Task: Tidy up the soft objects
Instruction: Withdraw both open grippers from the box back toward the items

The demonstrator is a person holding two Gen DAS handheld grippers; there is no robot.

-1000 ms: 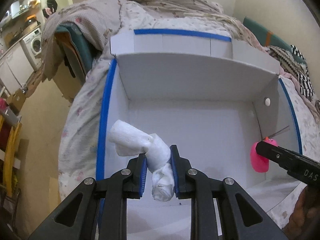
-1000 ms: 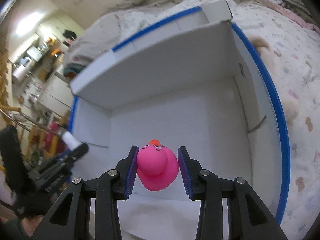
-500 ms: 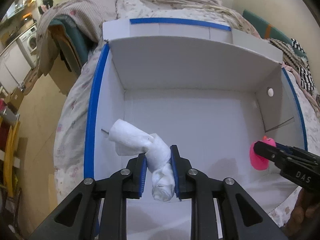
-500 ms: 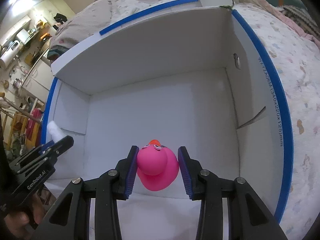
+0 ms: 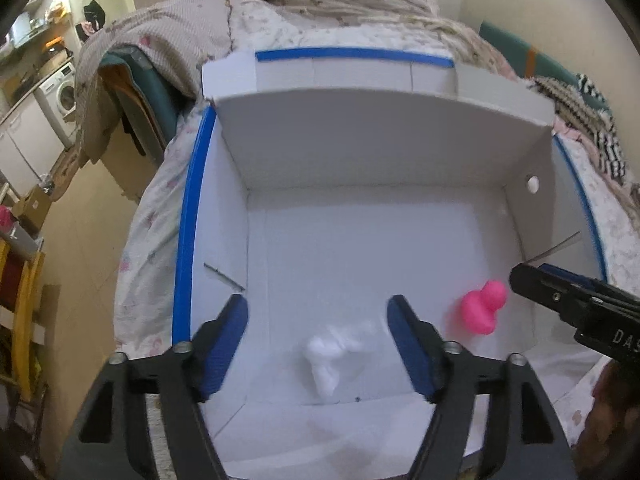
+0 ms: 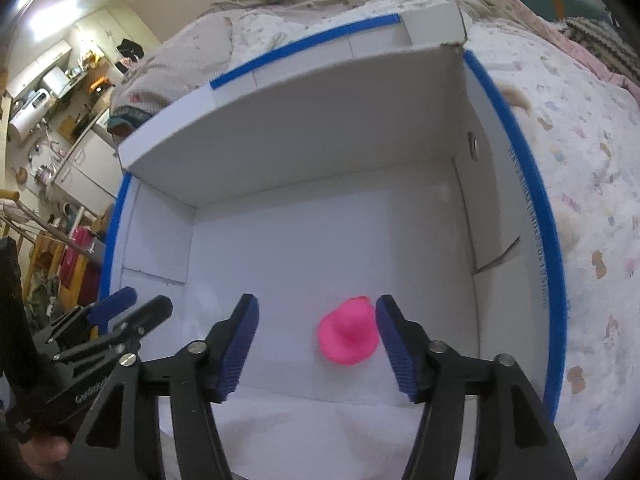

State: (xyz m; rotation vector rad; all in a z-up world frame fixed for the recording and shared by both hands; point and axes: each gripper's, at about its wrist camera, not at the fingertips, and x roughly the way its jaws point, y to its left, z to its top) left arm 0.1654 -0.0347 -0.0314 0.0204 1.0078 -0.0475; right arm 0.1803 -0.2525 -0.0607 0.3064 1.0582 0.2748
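A white cardboard box (image 5: 360,152) with blue-taped edges lies open on the bed; it also shows in the right wrist view (image 6: 304,128). My left gripper (image 5: 318,312) is open above the box, and the white rolled cloth (image 5: 334,354) lies blurred on the box floor below it. My right gripper (image 6: 316,320) is open, and the pink rubber duck (image 6: 348,336) lies on the box floor under its right finger. The duck (image 5: 482,312) shows in the left wrist view beside the right gripper's fingertips (image 5: 532,282). The left gripper's fingertips (image 6: 132,308) show at the left of the right wrist view.
The box sits on a floral bedspread (image 6: 592,200) with rumpled blankets (image 5: 320,4) behind it. A washing machine (image 5: 60,92) and kitchen clutter stand far left. A striped cloth (image 5: 600,136) lies at the right of the box.
Both grippers opened. The white cloth dropped from the left gripper and the pink duck dropped from the right gripper onto the box floor.
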